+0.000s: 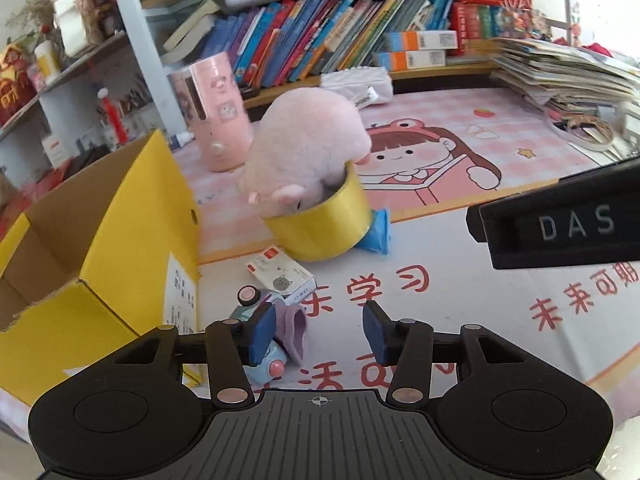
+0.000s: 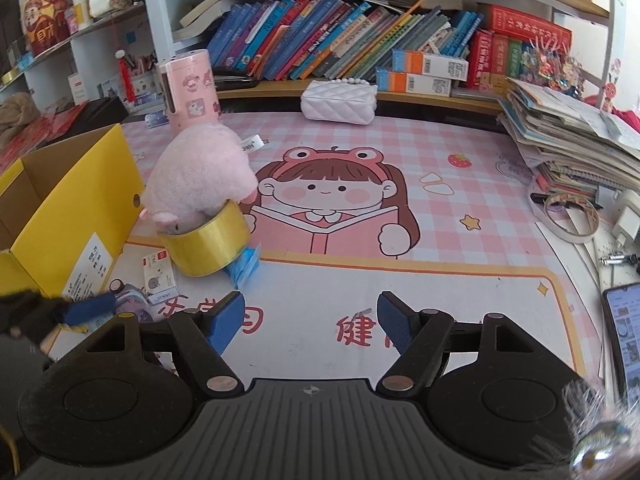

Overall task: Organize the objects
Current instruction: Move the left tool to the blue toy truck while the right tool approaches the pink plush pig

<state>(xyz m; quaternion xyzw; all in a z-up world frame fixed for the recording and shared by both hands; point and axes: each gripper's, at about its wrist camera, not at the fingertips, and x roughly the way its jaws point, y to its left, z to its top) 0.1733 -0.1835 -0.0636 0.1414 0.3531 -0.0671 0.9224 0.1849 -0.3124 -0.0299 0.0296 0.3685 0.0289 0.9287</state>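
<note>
Hovering near the toy car (image 1: 262, 344), the left gripper (image 1: 320, 332) gapes empty. The right gripper (image 2: 310, 320) likewise stands apart over the desk mat (image 2: 460, 280).

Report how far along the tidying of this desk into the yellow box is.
Done: nothing visible; the part of the yellow box that shows holds nothing. In hand: the left gripper, jaws open, sits beside the toy car, not gripping it. The right gripper hangs open and empty. Left: the pink plush in the gold tape roll, the small card box and the blue packet.
</note>
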